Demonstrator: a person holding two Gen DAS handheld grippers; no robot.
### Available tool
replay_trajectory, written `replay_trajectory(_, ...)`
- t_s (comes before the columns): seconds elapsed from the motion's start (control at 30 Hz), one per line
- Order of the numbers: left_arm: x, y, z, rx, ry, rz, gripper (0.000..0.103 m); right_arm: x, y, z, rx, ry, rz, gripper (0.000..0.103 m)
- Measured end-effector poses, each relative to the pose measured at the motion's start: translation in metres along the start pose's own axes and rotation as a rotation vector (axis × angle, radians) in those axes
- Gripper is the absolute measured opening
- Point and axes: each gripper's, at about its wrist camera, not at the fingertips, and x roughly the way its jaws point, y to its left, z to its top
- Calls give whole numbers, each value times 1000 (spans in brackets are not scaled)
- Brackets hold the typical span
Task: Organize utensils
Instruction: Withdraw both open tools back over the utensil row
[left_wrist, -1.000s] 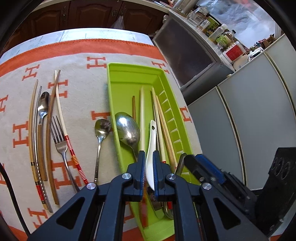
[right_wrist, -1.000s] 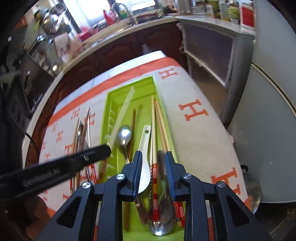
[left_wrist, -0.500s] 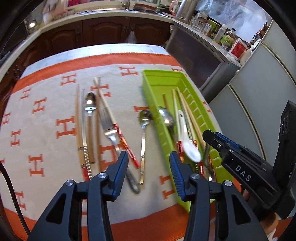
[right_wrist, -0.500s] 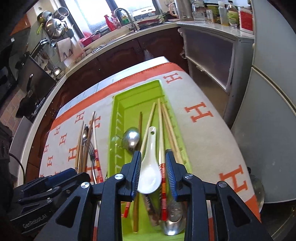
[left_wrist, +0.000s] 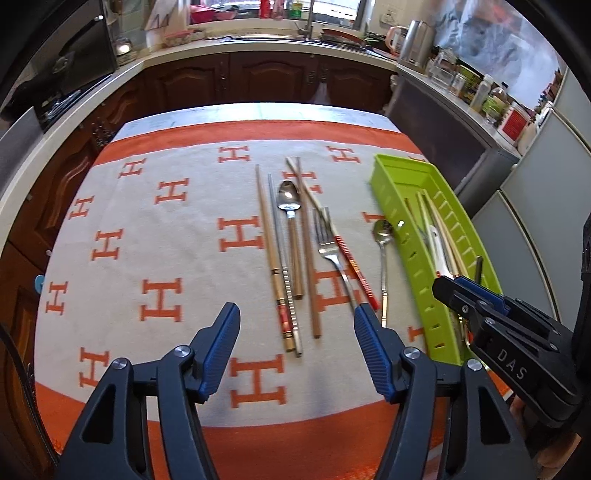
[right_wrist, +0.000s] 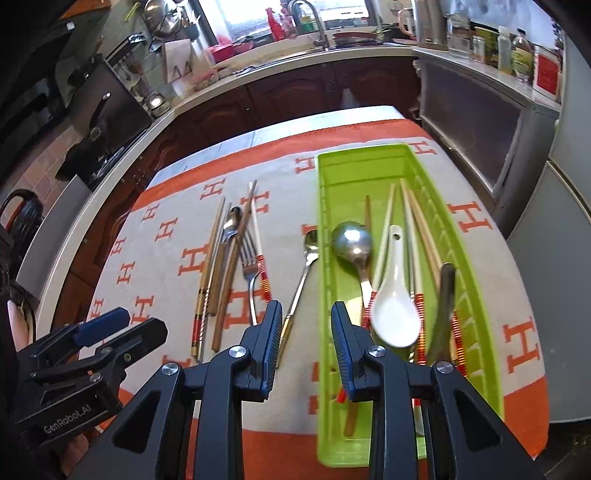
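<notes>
The left gripper (left_wrist: 297, 325) has its jaws wide apart with nothing between them; they have just been opening, and they hang over the near ends of the loose utensils on the cloth (left_wrist: 147, 229). The right gripper (right_wrist: 306, 328) has its jaws narrowly parted and empty, straddling the left wall of the green tray (right_wrist: 323, 258) near its near end.

Just beyond the left jaws lie chopsticks, a wood-handled spoon (left_wrist: 290, 199), a fork (left_wrist: 327, 240) and a red-banded chopstick (left_wrist: 351, 266), packed side by side and partly crossing. A small spoon (left_wrist: 383, 236) lies alone, just beside the tray's left wall. In the tray rest a white ceramic spoon (right_wrist: 395, 306), a large metal spoon (right_wrist: 351, 240) and several chopsticks.

The likely trouble is a wide grab into that tight bundle: the jaws could catch two pieces at once or nudge neighbours askew, since the fork overlaps the red-banded chopstick.

The tray's near corner is hidden behind the right gripper, a dark handle (right_wrist: 443, 302) inside it is hard to identify, and the tray's contents blur in the left view.
</notes>
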Motion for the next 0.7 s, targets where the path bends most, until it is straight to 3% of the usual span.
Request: replay_trajectory(0.7, 2, 39, -9, -45, -6, 62, 69, 22, 49, -6, -114, 71, 26, 28)
